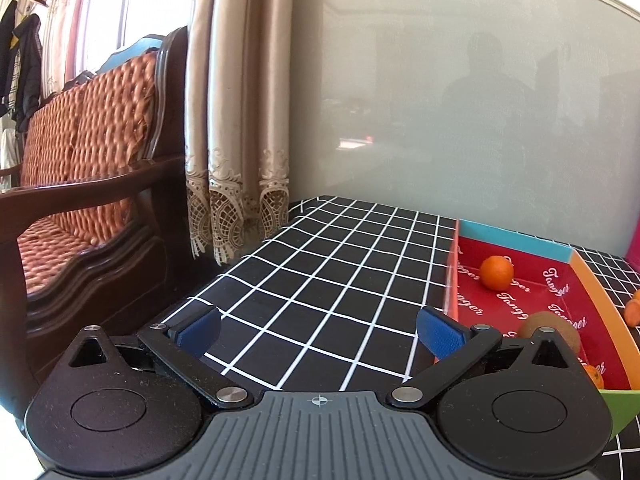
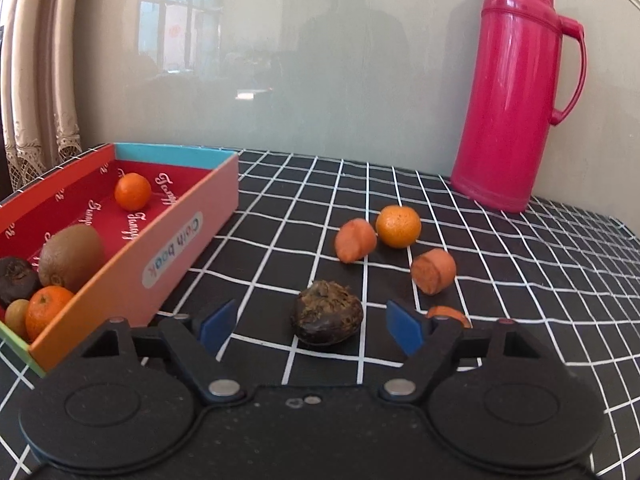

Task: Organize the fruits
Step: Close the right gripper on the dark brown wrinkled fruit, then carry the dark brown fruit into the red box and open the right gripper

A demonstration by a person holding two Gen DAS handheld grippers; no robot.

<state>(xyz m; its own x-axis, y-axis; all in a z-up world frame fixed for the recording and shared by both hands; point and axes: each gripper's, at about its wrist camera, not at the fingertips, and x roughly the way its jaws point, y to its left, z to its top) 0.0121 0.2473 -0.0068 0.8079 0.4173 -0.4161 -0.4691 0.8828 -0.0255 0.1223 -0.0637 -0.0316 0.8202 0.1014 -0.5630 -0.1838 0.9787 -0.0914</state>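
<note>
A red-lined cardboard box (image 2: pixel 192 216) holds an orange (image 2: pixel 133 191), a kiwi (image 2: pixel 71 258), a dark chestnut-like fruit (image 2: pixel 16 280), another orange (image 2: pixel 46 310) and a small kiwi (image 2: pixel 15 316). On the checked cloth lie a dark fruit (image 2: pixel 327 313), an orange (image 2: pixel 399 226) and orange carrot chunks (image 2: pixel 355 239) (image 2: pixel 433 271). My right gripper (image 2: pixel 310 326) is open, its jaws either side of the dark fruit, just short of it. My left gripper (image 1: pixel 318 330) is open and empty over the cloth, left of the box (image 1: pixel 452 276).
A pink thermos jug (image 2: pixel 516 92) stands at the back right against the wall. A wooden sofa (image 1: pixel 88 184) and curtains (image 1: pixel 236 120) are left of the table. The black checked cloth (image 1: pixel 320 264) covers the table.
</note>
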